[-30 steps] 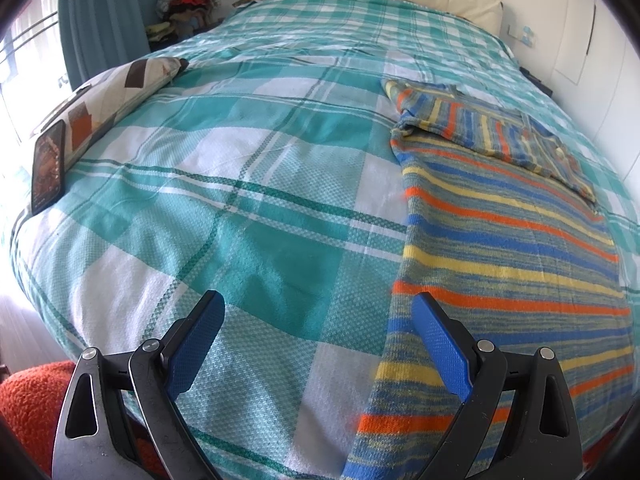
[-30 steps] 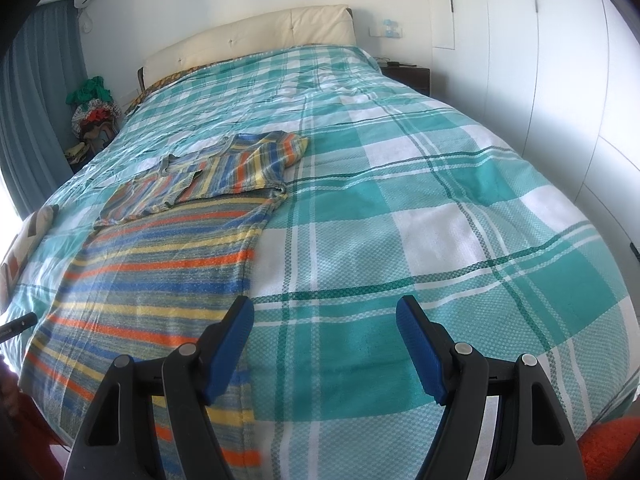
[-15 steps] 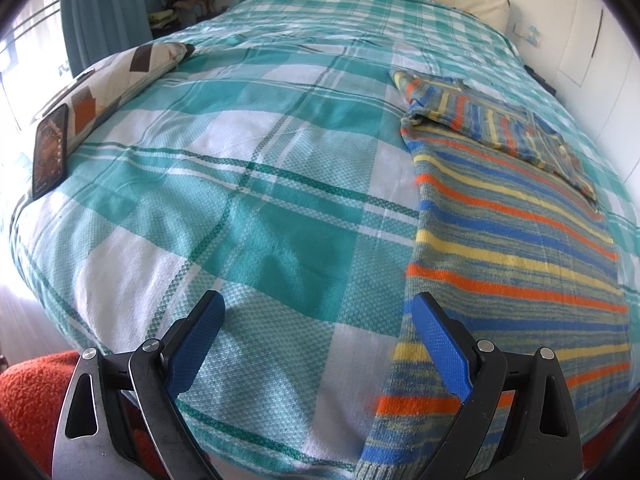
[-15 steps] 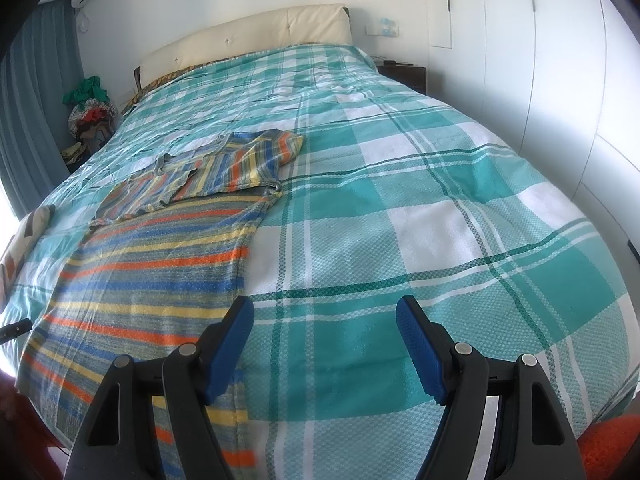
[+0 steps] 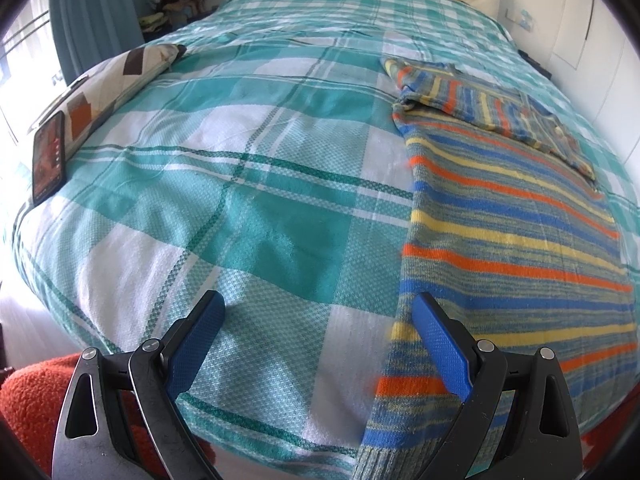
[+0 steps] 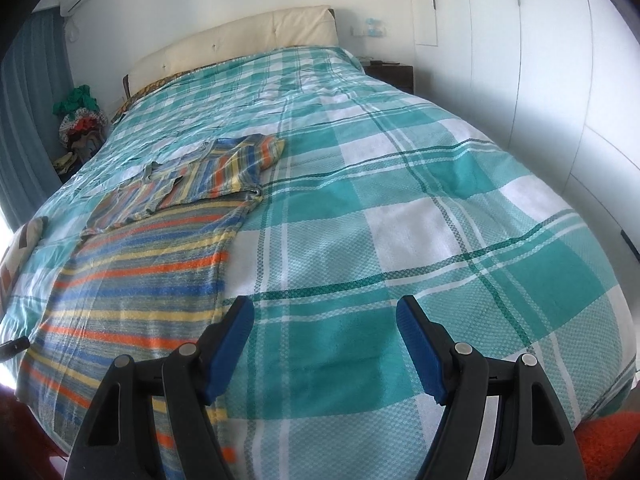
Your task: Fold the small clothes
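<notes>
A striped knitted garment [image 5: 512, 224] in blue, orange, yellow and grey lies flat on the bed, its top part folded down across it. It runs to the bed's near edge and hangs slightly over. It also shows in the right wrist view [image 6: 136, 276] at the left. My left gripper [image 5: 320, 320] is open and empty above the near edge, its right finger [image 5: 436, 332] over the garment's left edge. My right gripper [image 6: 324, 328] is open and empty, just right of the garment's right edge.
The bed has a teal and white checked cover [image 5: 240, 184]. A patterned pillow [image 5: 116, 76] and a phone [image 5: 48, 156] lie at its left side. An orange rug [image 5: 28, 404] lies on the floor. A white wardrobe [image 6: 560, 80] and a nightstand [image 6: 390, 72] stand on the right.
Both grippers have drawn back a little towards the bed's near edge. The left view now shows the garment's lower hem hanging over the edge. Neither gripper has changed its opening.
</notes>
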The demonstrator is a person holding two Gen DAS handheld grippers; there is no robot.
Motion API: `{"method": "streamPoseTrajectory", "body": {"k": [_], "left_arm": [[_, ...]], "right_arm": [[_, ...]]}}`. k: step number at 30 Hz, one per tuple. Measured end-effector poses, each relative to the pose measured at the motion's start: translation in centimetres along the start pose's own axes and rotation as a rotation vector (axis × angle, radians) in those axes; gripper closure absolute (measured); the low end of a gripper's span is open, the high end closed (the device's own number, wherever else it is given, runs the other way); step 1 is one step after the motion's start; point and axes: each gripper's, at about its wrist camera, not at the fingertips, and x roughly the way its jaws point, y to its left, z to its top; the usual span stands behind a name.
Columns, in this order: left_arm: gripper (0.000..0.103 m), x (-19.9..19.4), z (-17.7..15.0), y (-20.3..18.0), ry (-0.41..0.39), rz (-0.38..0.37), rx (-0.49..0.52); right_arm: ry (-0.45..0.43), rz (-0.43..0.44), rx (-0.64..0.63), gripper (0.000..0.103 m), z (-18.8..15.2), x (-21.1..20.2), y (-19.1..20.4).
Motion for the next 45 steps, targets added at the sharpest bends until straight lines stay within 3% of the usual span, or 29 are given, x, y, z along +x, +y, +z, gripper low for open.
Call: {"method": "streamPoseTrajectory", "body": {"k": [14, 18, 23, 25, 27, 29, 30, 31, 32, 33, 35, 38, 41, 45], "left_arm": [[0.008, 0.0, 0.0, 0.1, 0.032, -0.012, 0.004], [0.008, -0.7, -0.8, 0.2, 0.113, -0.134, 0.025], [0.013, -1.3, -2.6, -1.2, 0.183, -0.250, 0.082], [0.027, -1.3, -3.0, -2.3, 0.215, -0.268, 0.123], [0.034, -1.4, -3.5, -3.3, 0.234, -0.248, 0.175], [0.043, -1.4, -3.9, -4.0, 0.255, -0.235, 0.211], [0.054, -1.4, -4.1, -4.2, 0.270, -0.235, 0.220], [0.079, -1.2, -4.1, -4.3, 0.286, -0.234, 0.223], [0.097, -1.1, -4.2, -4.3, 0.311, -0.238, 0.221], [0.099, -0.9, -4.2, -4.2, 0.336, -0.252, 0.205], [0.099, -1.3, -3.4, -3.6, 0.353, -0.293, 0.149], [0.099, -2.2, -0.6, -2.1, 0.333, -0.410, 0.025], [0.099, -2.0, 4.5, -1.8, 0.272, -0.496, -0.052], [0.099, 0.4, 13.2, -4.0, 0.160, -0.507, -0.046]], "right_arm": [[0.032, 0.025, -0.049, 0.030, 0.2, -0.1, 1.0], [0.154, 0.139, -0.076, 0.030, 2.0, -1.5, 0.7], [0.439, 0.282, -0.084, 0.030, 0.7, -3.1, 0.2], [0.495, 0.328, -0.061, 0.030, -0.7, -3.2, 0.3], [0.543, 0.373, -0.023, 0.030, -2.2, -2.5, 0.7], [0.583, 0.392, -0.004, 0.035, -3.4, -1.4, 1.5], [0.605, 0.390, -0.015, 0.040, -4.1, -0.7, 2.1], [0.647, 0.390, -0.037, 0.048, -5.0, 0.2, 2.9], [0.690, 0.393, -0.057, 0.058, -5.7, 1.0, 3.6], [0.717, 0.394, -0.071, 0.093, -6.2, 1.4, 4.0], [0.713, 0.413, -0.062, 0.097, -5.8, 1.4, 4.4], [0.615, 0.469, 0.010, 0.097, -2.8, 0.3, 4.2], [0.497, 0.538, 0.135, 0.097, 1.7, 1.1, 3.6], [0.365, 0.528, 0.212, 0.097, 7.9, 5.3, 3.7]]}}
